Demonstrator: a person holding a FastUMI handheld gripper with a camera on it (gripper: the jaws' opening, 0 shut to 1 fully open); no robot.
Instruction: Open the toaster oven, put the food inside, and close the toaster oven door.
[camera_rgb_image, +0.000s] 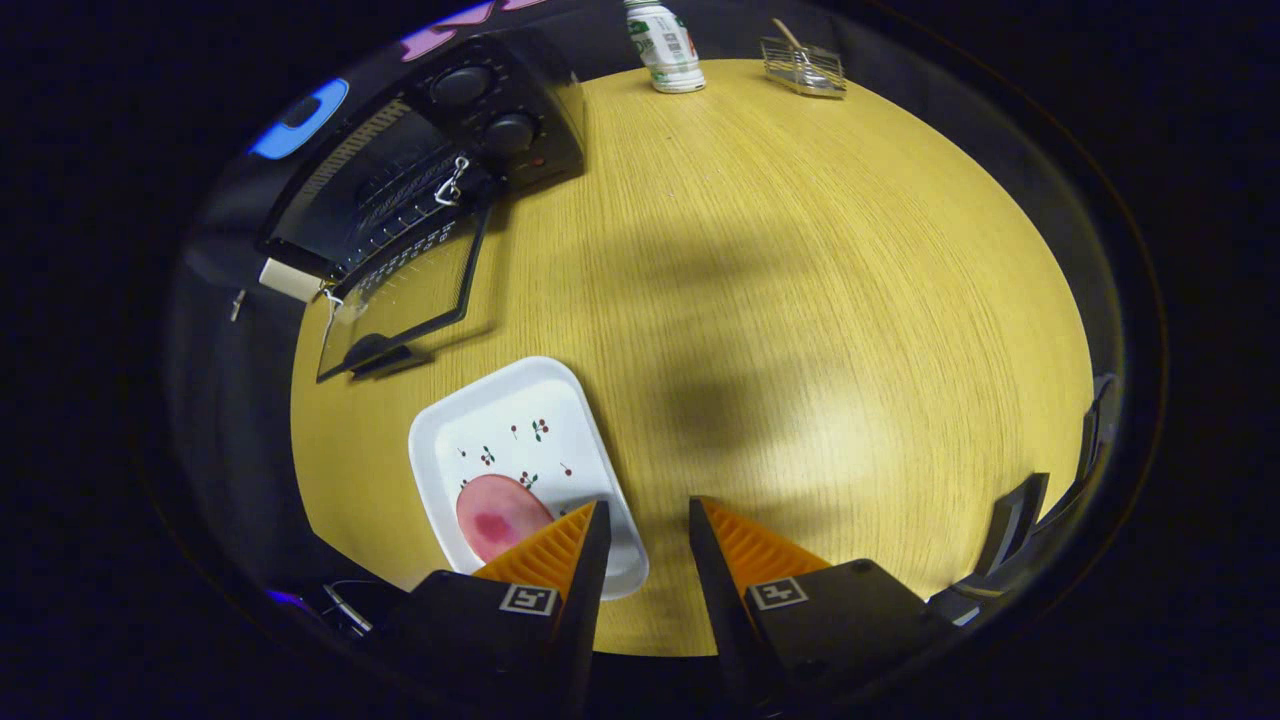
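The tongs (648, 520), two black arms tipped with ribbed orange wedge fingers (545, 548), stand apart with nothing between them, hovering above the pale yellow wood-grain bench (800, 300). The fingers point out across the bench, and one of them overlaps the near corner of the white rectangular tray with small cherry prints (520, 440).

On that tray, at its end nearest the tongs and just beside that overlapping finger, lies the food: a flat pink oval slice with a darker red blotch in its middle (497, 520). Its long axis seems to run roughly crosswise to the tray's length, though the finger hides part of it. The tray's own long axis runs from the tongs toward the oven, angled slightly.

Beyond the far end of the tray stands the black toaster oven with two round knobs (480, 110). Its glass door (400, 300) is already swung down and open, its free edge reaching toward the tray, so the mouth of the oven faces the tray's short end.

The step in hand looks to be picking up the food. To do it well, the tongs would need to shift sideways toward the tray until the slice sits between the fingers, then come down low and close across its shorter width, gently, as the slice looks soft and thin. Gripping the tray's rim instead may be steadier.

Far past the tray, on the bench's opposite edge, stand a white bottle with green label (665, 45) and a small wire rack (803, 65).
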